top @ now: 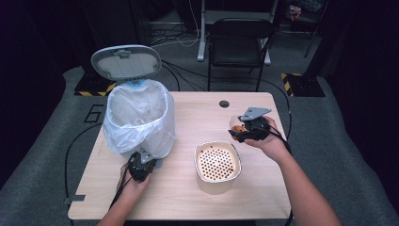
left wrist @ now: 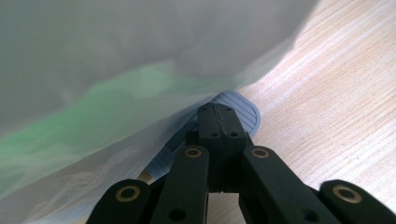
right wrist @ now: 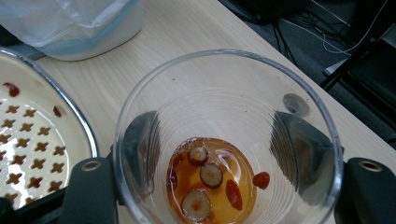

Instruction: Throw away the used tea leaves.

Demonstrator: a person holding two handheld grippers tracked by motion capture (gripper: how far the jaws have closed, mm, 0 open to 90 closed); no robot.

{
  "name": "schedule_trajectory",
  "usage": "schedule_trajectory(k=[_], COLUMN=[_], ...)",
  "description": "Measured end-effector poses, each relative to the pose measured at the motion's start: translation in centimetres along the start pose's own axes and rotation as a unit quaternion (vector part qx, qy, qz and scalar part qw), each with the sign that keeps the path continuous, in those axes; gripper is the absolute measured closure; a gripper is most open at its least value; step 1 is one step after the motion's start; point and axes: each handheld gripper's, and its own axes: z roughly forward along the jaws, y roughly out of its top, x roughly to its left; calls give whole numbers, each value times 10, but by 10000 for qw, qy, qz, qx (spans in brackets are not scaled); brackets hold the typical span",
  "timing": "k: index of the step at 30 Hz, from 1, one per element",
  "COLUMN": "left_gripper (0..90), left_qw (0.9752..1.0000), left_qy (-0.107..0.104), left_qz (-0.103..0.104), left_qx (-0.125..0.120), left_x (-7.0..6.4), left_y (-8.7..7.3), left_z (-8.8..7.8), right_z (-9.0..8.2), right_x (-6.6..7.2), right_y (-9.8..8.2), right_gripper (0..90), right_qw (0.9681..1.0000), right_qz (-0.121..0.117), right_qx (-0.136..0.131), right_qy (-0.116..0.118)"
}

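Holding a clear plastic cup (right wrist: 224,140) between its 2 black jaws, the right claw (top: 244,128) sits over the far right part of the counter (top: 188,188), well apart from the left claw (top: 142,162). In the right gripper view the jaws press on the cup's 2 opposite sides, so this claw is pinching the cup. The cup is seen from its mouth, and at its bottom lies a little amber liquid (right wrist: 212,182) with 3 round brown slices and a few red bits. Just left of the cup in that view stands a cream strainer bowl (right wrist: 37,140) with star-shaped holes; a couple of red bits lie on its perforated floor. In the high view the same strainer bowl (top: 217,162) stands near the middle of the counter, nearer the person than the cup and to its left.

On the left side of the counter stands a white bin (top: 139,120) lined with a clear plastic bag (left wrist: 140,56), its lid (top: 126,61) raised at the far side. The left claw is low at the bin's near base with its jaws pressed together, nothing between them. Its tips rest over a grey-blue ribbed pedal (left wrist: 243,109) that juts from under the bag, though contact cannot be told for sure.
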Motion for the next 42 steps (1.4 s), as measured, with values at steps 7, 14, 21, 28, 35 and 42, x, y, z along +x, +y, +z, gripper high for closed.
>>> schedule_trajectory(k=[7, 14, 21, 28, 35, 42], left_gripper=[900, 900, 900, 900, 900, 900], left_qw=[10000, 10000, 10000, 10000, 10000, 10000], left_qy=[-9, -5, 4, -1, 4, 5], left_qz=[-14, -13, -10, -19, -10, -11], left_qx=[-4, -3, -17, -19, -17, -17], left_x=[0, 0, 0, 0, 0, 0], left_y=[0, 0, 0, 0, 0, 0], left_z=[0, 0, 0, 0, 0, 0], right_z=[3, -2, -12, -17, -17, -15], right_x=[1, 8, 17, 33, 44, 47], right_y=[7, 11, 15, 17, 19, 18], right_gripper=[330, 344, 349, 356, 363, 363], right_qw=[9993, 9949, 9881, 9780, 9656, 9568], right_qz=[-322, -839, -1243, -1828, -2321, -2647], right_qx=[-196, -558, -891, -954, -1055, -1041], right_qy=[14, -30, -155, -325, -506, -609])
